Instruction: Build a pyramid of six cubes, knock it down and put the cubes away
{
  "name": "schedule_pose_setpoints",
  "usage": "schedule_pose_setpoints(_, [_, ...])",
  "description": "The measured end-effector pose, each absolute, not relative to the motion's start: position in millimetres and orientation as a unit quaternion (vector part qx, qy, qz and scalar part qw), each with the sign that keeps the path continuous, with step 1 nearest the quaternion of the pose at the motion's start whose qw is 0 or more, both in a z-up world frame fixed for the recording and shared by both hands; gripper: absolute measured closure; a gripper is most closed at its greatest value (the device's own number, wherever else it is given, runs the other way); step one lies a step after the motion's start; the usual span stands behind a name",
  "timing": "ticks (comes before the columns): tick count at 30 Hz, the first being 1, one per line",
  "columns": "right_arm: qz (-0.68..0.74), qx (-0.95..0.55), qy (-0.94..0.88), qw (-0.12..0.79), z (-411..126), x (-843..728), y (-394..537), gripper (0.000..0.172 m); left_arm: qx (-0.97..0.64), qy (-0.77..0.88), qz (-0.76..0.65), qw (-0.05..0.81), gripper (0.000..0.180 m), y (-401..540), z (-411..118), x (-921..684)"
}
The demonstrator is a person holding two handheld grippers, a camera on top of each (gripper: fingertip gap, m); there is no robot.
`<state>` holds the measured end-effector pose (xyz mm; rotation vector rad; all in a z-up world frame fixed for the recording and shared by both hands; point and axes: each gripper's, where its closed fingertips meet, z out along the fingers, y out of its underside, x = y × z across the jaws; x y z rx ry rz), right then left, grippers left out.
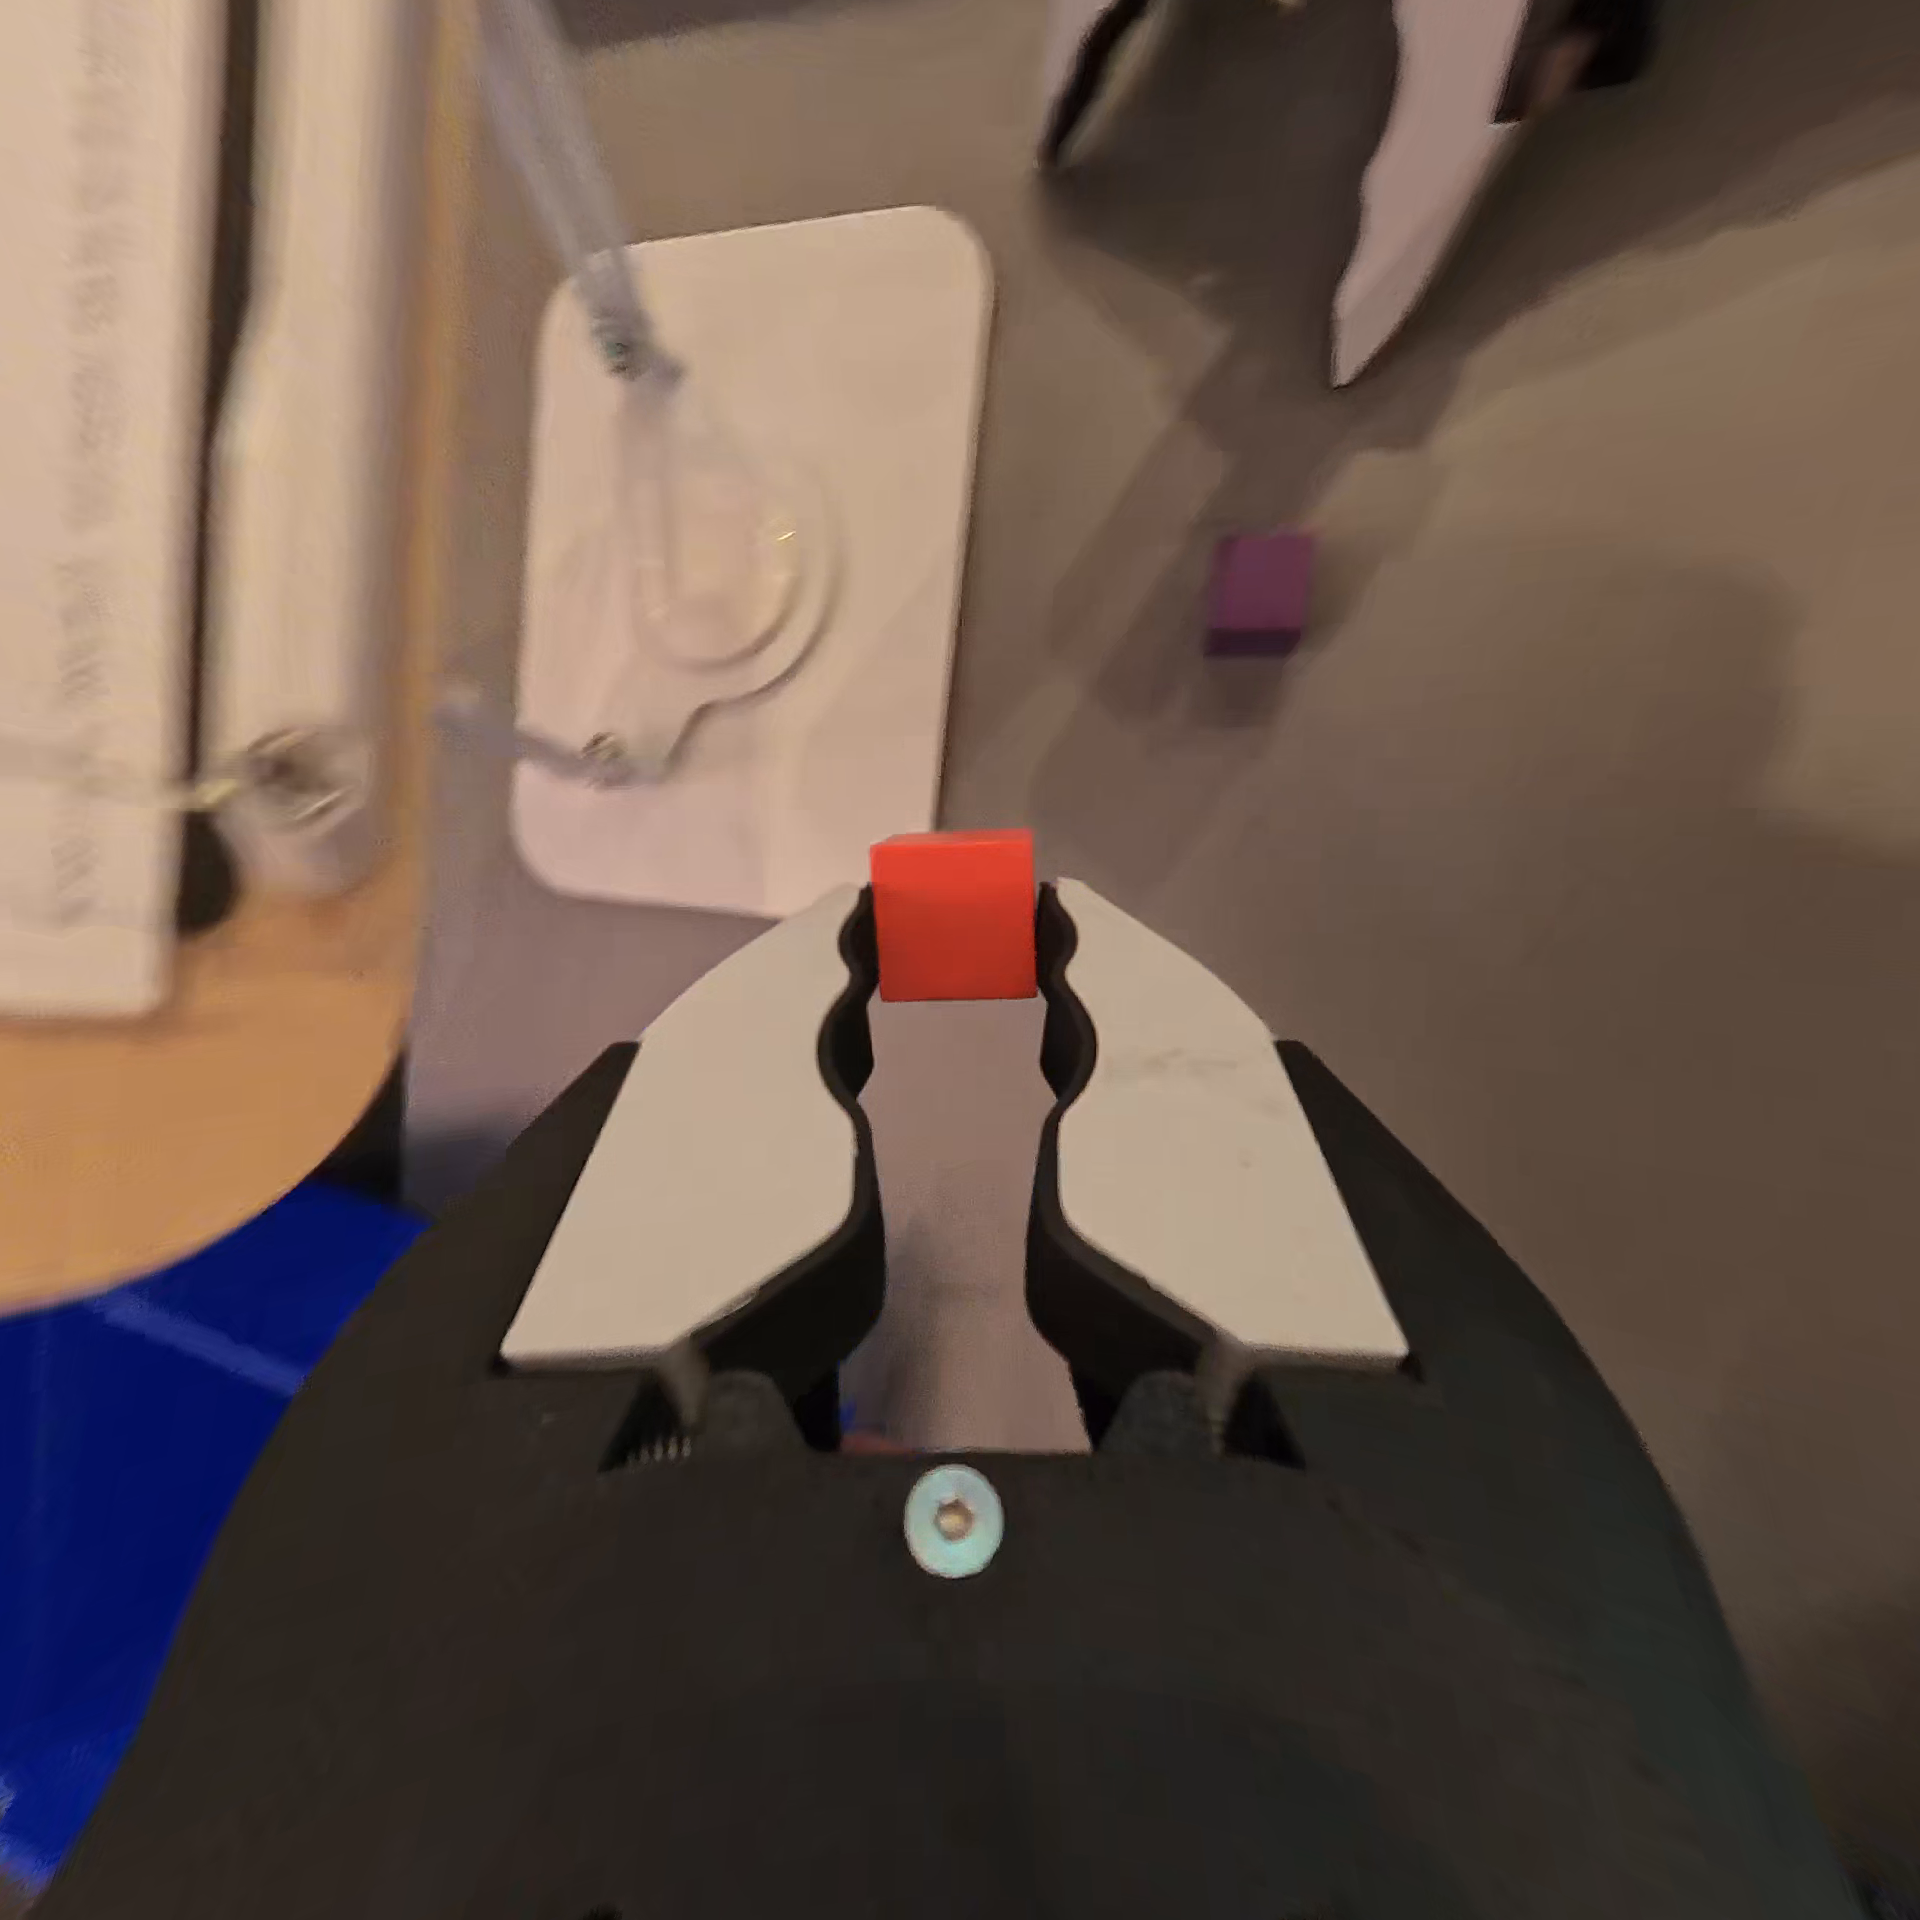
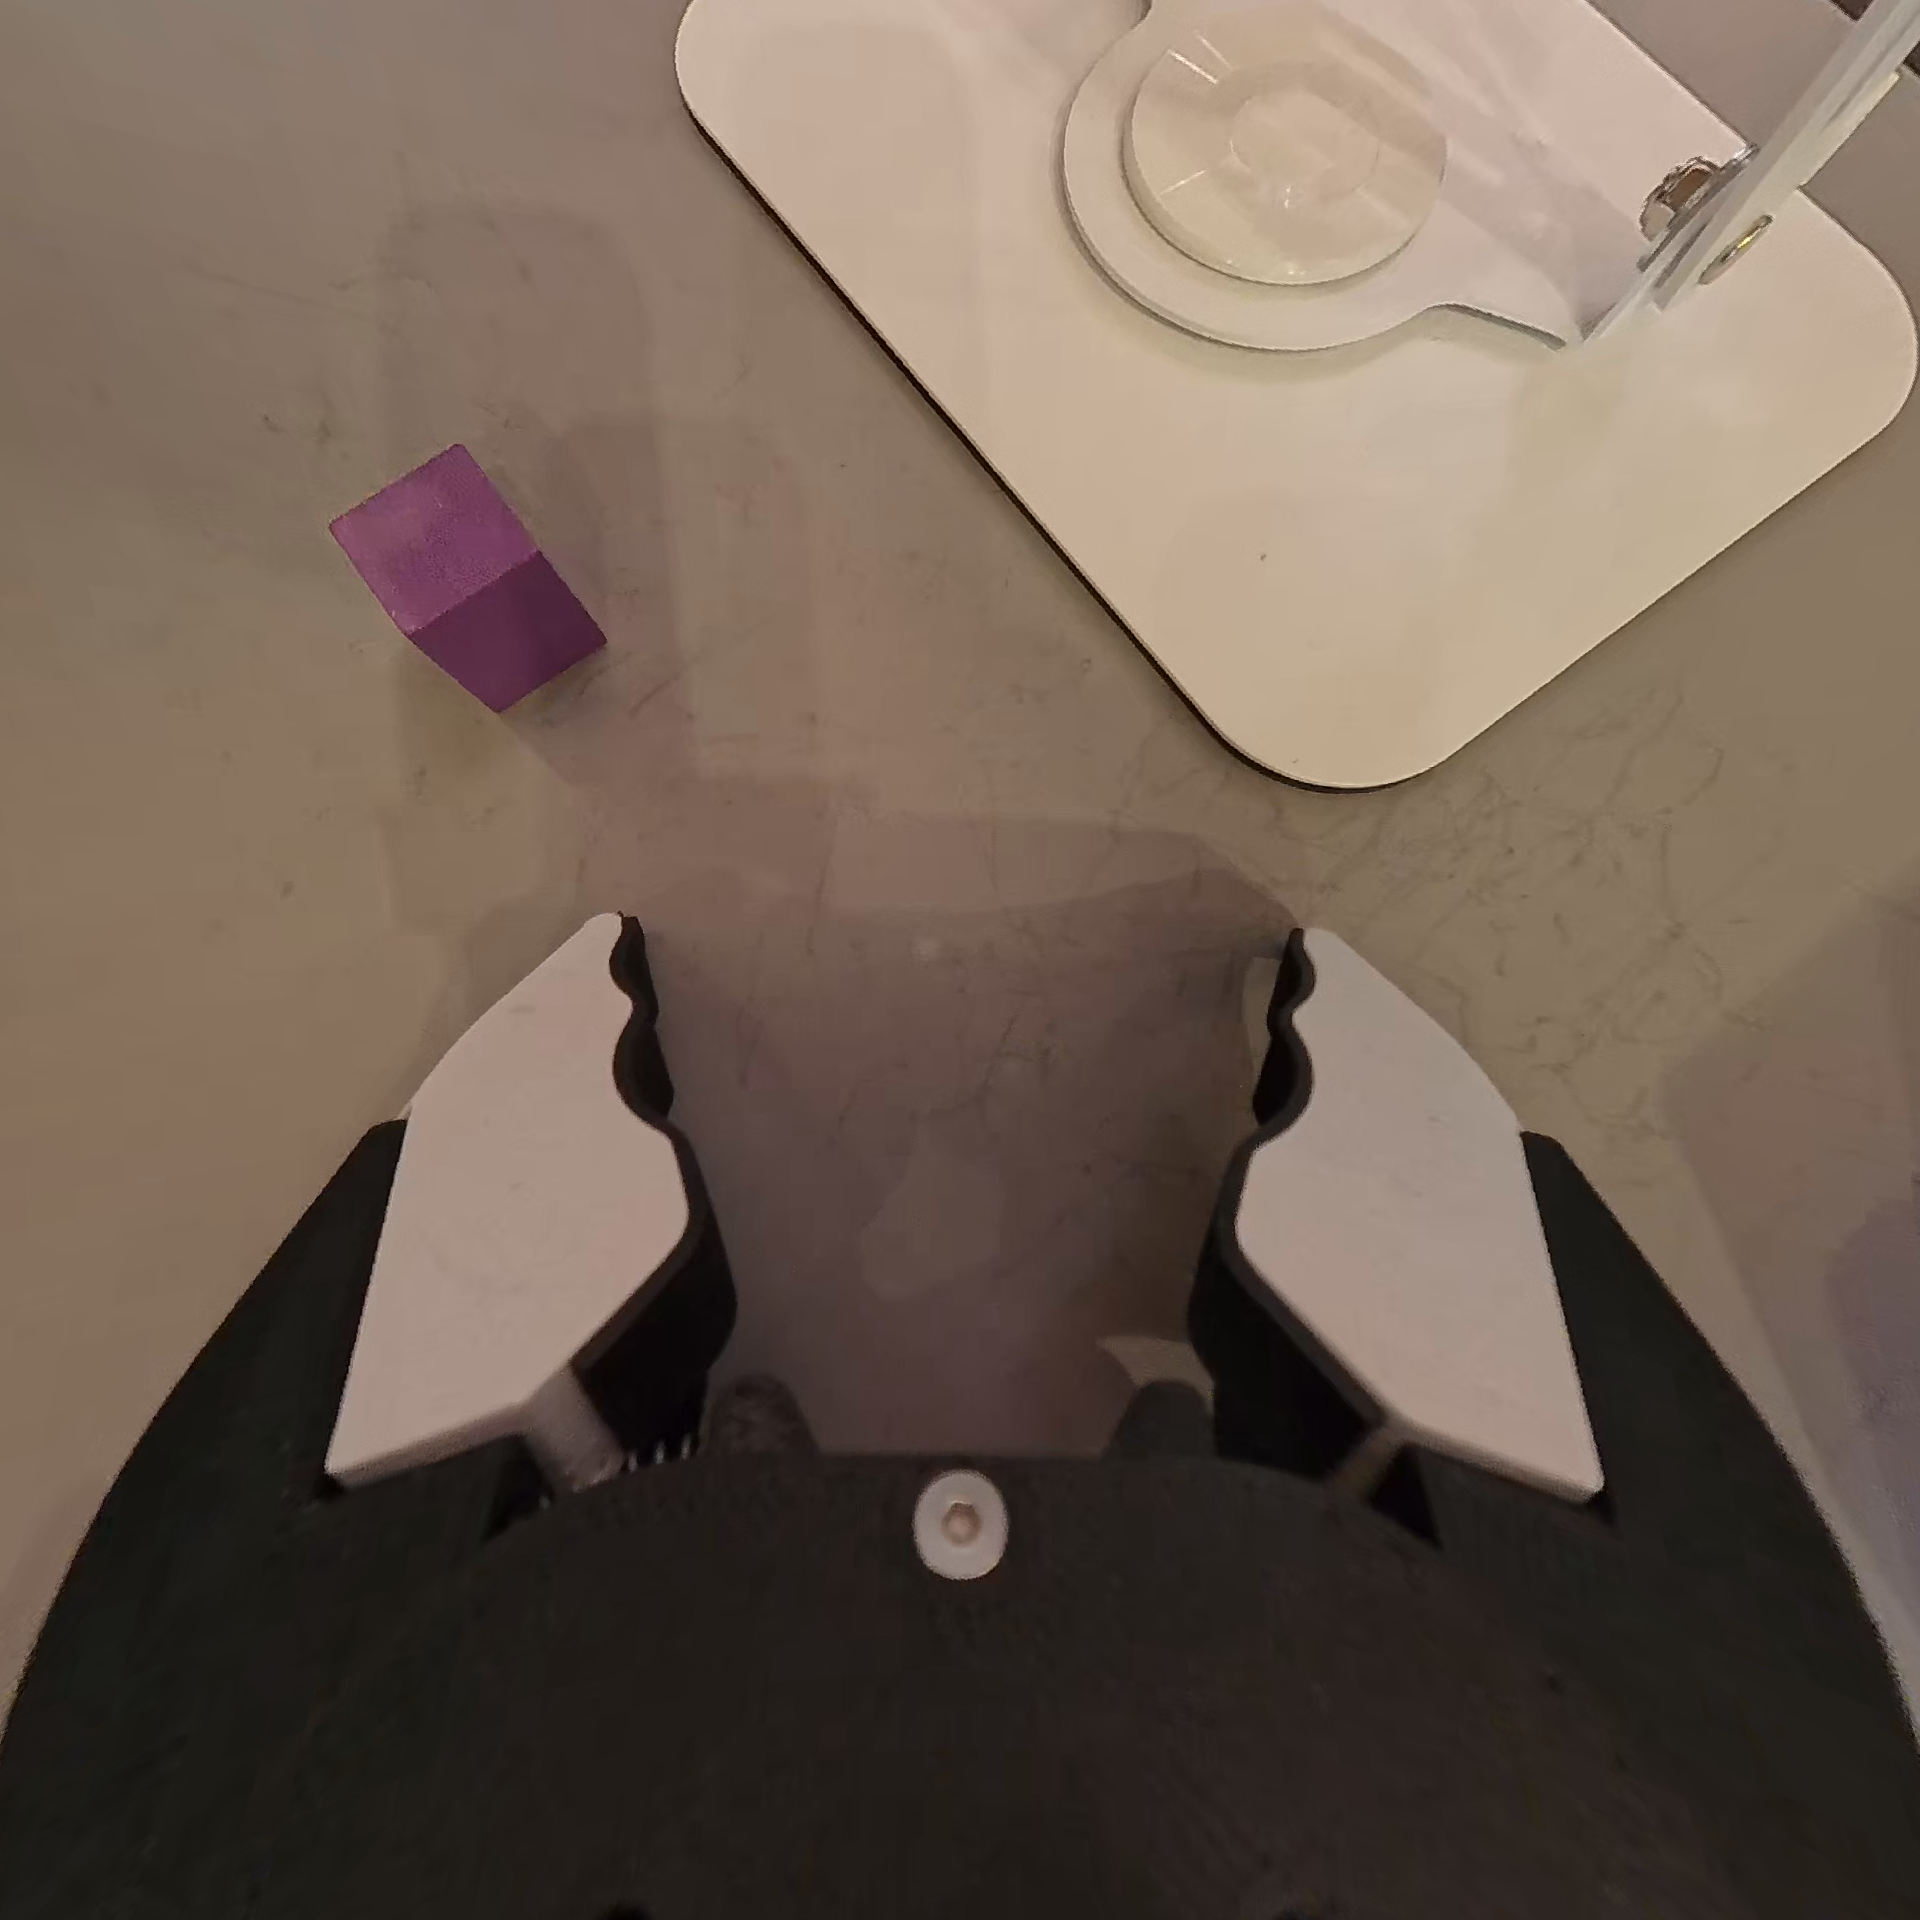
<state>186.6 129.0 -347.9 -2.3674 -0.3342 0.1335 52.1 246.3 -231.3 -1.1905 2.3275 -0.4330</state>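
- The grey table (image 2: pixel 935 790), faintly scratched, lies under both claws; the wide-open right claw's (image 2: pixel 956 935) shadow falls on it between the fingers.
- To the lower left of the left claw (image 1: pixel 956 914) a blue bin (image 1: pixel 156 1455) shows under a rounded wooden board (image 1: pixel 208 1091).
- The left claw is closed part-way on a red cube (image 1: pixel 954 920), both dark pads pressed to its sides, above the table.
- Just beyond the left claw sits a white stand base (image 1: pixel 831 520); in the right view it (image 2: pixel 1403 520) lies ahead and to the right.
- A purple cube (image 2: pixel 468 582) rests on the table ahead-left of the right claw, apart from it.
- The right claw has hold of nothing.
- At the far top right of the left view, the right claw's white fingers (image 1: pixel 1382 260) show, blurred.
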Motion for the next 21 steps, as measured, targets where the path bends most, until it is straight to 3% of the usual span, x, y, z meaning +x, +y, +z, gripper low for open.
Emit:
schedule_pose_setpoints(7, [0.052,-0.921,-0.130,0.365,-347.9,186.5,129.0,0.059,-0.389,0.878,-0.195,0.201,0.152,189.3,-293.1,70.5])
schedule_pose_setpoints(21, [0.051,-0.921,-0.132,0.364,-348.3,185.9,128.9,0.058,-0.400,0.885,-0.188,0.146,0.152,174.9,-339.3,71.4])
